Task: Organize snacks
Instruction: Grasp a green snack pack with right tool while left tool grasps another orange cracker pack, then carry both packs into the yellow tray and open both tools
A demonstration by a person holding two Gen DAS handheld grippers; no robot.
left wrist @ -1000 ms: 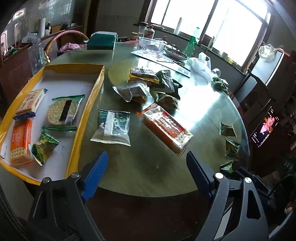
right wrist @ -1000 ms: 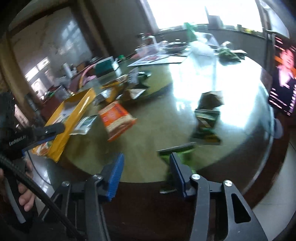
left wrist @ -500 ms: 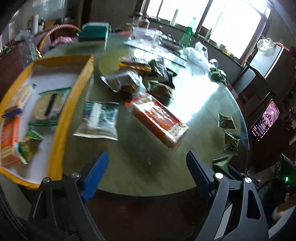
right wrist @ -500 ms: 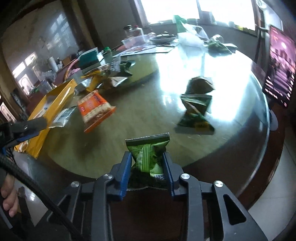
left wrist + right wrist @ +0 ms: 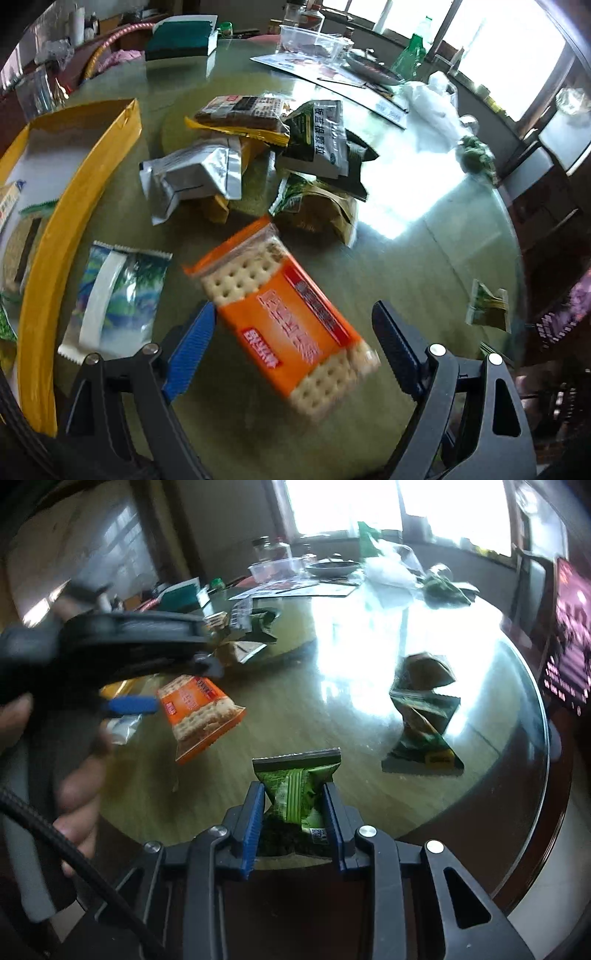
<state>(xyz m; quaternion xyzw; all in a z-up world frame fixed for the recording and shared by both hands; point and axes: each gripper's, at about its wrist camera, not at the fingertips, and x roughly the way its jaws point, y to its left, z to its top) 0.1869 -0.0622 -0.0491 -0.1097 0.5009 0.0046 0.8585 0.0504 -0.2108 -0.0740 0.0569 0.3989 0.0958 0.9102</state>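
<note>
An orange cracker pack lies on the round glass table. My left gripper is open, its jaws on either side of the pack's near end. The pack also shows in the right wrist view. My right gripper is shut on a small green snack packet, held above the table's near edge. A yellow tray at the left holds several snacks.
A pile of snack packs lies mid-table, a blue-white packet lies beside the tray. Green packets lie at the right, one shows in the left view. Bowls, bottles and papers crowd the far side.
My left gripper has moved forward and now straddles the orange cracker pack. My right gripper closed on the green packet and lifted it slightly.
</note>
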